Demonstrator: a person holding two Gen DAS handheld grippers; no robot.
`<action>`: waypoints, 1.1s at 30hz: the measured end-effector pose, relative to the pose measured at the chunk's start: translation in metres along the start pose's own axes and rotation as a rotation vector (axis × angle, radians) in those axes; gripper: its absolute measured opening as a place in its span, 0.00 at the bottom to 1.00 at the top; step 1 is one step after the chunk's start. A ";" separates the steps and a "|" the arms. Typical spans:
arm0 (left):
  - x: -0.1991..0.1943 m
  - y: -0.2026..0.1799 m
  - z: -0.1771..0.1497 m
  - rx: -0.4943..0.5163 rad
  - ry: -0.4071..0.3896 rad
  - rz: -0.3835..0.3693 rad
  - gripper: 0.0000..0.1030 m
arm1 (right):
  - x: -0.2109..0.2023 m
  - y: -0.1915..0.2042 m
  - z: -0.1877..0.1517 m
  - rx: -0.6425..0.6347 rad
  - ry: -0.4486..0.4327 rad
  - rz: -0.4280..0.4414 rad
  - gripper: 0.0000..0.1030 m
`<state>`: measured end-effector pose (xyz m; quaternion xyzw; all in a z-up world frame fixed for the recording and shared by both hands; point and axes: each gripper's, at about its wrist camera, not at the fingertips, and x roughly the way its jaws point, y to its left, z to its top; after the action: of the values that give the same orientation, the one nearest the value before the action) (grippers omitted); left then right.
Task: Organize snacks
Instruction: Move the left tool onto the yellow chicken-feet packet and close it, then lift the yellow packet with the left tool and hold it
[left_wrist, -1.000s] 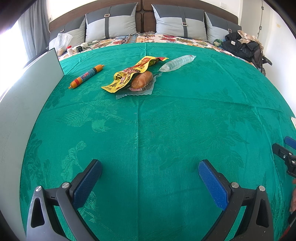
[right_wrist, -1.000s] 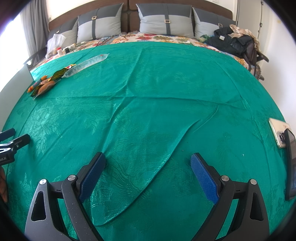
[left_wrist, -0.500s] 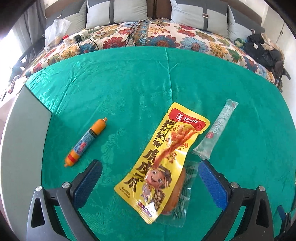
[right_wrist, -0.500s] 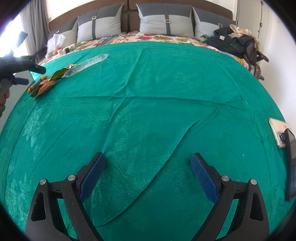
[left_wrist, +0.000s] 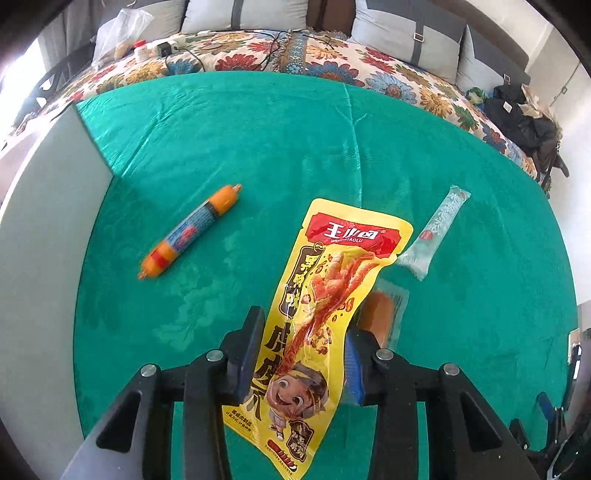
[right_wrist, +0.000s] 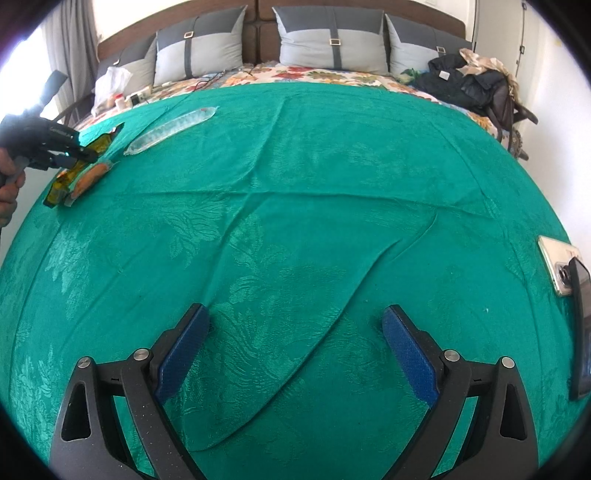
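My left claw (left_wrist: 301, 354) pinches the yellow snack packet (left_wrist: 317, 325).
Its red banner reads "WANGXIAOLU"; my right claw (right_wrist: 295, 354) gapes over the green bedspread (right_wrist: 314, 184).

A green patterned bedspread (right_wrist: 314, 192) filled most of both frames. Across the top ran a floral sheet (left_wrist: 332, 62), grey pillows (right_wrist: 328, 40) and a brown headboard (right_wrist: 258, 14). Dark clothes (right_wrist: 472, 85) were heaped at upper right beside a white wall (right_wrist: 546, 74). Bright daylight and a grey curtain (right_wrist: 70, 40) sat at upper left.
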<state>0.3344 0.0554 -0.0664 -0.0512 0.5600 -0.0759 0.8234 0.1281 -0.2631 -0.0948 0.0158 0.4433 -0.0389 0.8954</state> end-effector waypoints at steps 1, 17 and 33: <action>-0.010 0.010 -0.014 -0.026 -0.005 0.008 0.38 | 0.000 0.000 0.000 0.000 0.000 0.000 0.94; -0.031 0.017 -0.161 0.079 -0.147 0.194 0.99 | 0.000 -0.001 0.000 0.000 0.001 0.001 0.94; -0.027 0.030 -0.163 0.061 -0.240 0.142 1.00 | 0.000 0.000 0.000 0.000 0.001 0.001 0.94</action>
<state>0.1756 0.0897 -0.1067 0.0049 0.4571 -0.0276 0.8890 0.1285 -0.2633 -0.0949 0.0158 0.4437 -0.0384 0.8952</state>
